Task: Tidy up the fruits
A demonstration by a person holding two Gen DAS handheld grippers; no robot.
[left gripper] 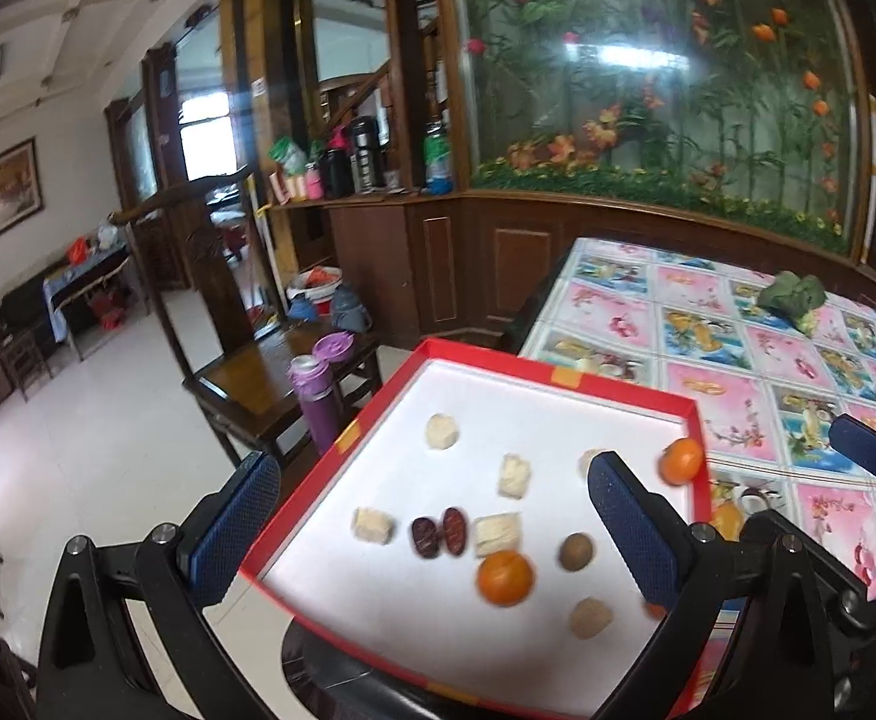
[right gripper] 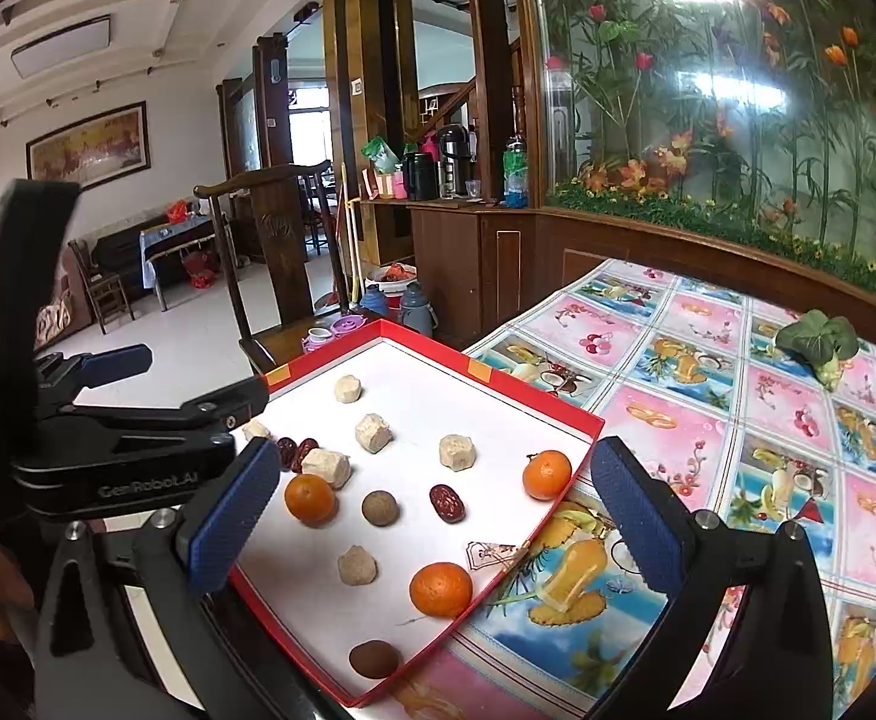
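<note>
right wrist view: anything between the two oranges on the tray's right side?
Nothing. Bare white tray floor runs between the far orange and the near orange. The lone red date sits left of that line. Clear in the right wrist view.

Bench (right gripper: pixel 708 420) under fruit-print oilcloth, red-rimmed white tray (right gripper: pixel 534 399) overhanging its near corner, leafy green vegetable (right gripper: pixel 819 339) lying toward far edge

Both wrist cameras look down from near over the red tray (left gripper: pixel 558 369), sharing it; the right view sits further right.
</note>
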